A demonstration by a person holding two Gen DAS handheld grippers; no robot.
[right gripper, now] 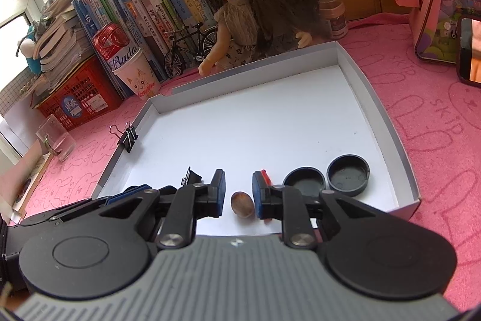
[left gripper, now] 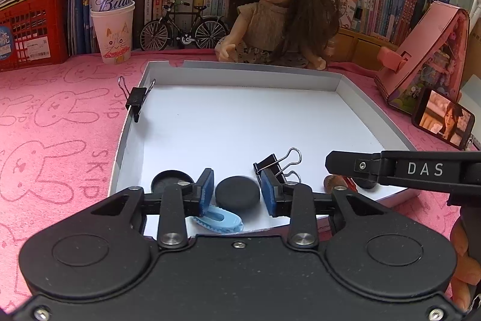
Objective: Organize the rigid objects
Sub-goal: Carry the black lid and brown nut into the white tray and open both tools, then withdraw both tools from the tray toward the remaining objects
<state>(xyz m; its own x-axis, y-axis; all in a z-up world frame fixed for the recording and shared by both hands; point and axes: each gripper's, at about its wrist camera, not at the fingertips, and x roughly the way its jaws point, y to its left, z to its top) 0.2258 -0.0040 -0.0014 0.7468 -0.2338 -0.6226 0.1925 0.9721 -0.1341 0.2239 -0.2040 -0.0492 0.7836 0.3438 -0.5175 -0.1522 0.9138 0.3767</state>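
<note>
A shallow white box tray [left gripper: 240,71] lies on the pink cloth. In the left wrist view my left gripper [left gripper: 237,192] straddles a black round disc [left gripper: 237,194] that rests on the tray floor. The blue pads [left gripper: 206,191] stand just beside it, not clamping it, so the gripper is open. A blue hair clip [left gripper: 218,221] lies under the left finger. In the right wrist view my right gripper [right gripper: 240,192] is open around a brown nut [right gripper: 242,205], with a gap on each side. Two black caps [right gripper: 304,181] [right gripper: 348,175] and a red stick [right gripper: 266,176] lie to its right.
One binder clip [left gripper: 136,98] grips the tray's left wall and another [left gripper: 278,166] lies inside. A doll [left gripper: 279,8], a model bicycle [left gripper: 183,26] and a paper cup holding a can [left gripper: 112,29] stand behind the tray. A phone [left gripper: 443,122] and a pink house [left gripper: 421,59] are at the right.
</note>
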